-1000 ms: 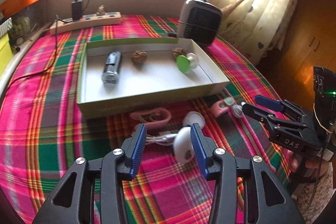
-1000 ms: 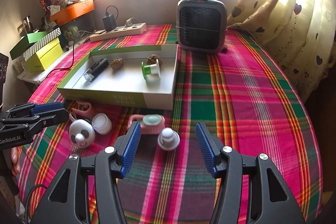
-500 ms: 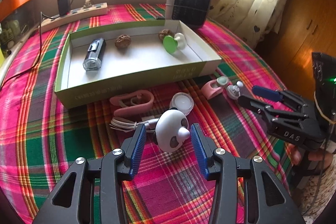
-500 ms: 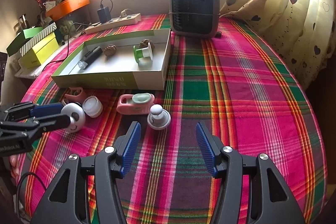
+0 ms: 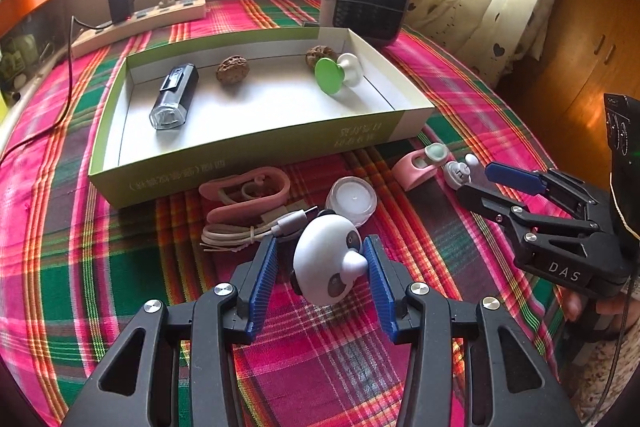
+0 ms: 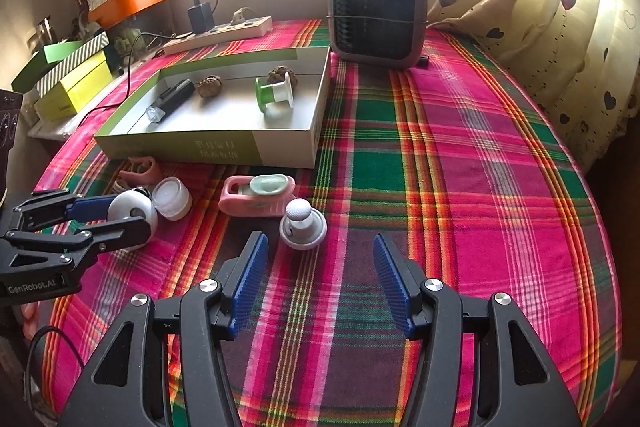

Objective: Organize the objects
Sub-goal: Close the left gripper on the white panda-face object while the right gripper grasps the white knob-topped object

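Bracketing the panda gadget [image 5: 326,263] between our left tool [image 5: 320,279], pads wide and only the right one seemingly touching, we saw the open box [image 5: 256,143] straight ahead beyond it, while our right tool [image 6: 318,283] gaped empty.

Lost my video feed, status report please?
Left gripper around panda toy, grip unclear. Right gripper open, empty. Box ahead, cable and small jar between.

The left gripper [image 5: 320,267] is angled downward with something round bracketed between its blue pads, while the right gripper [image 6: 318,267] is held open, nothing gripped.
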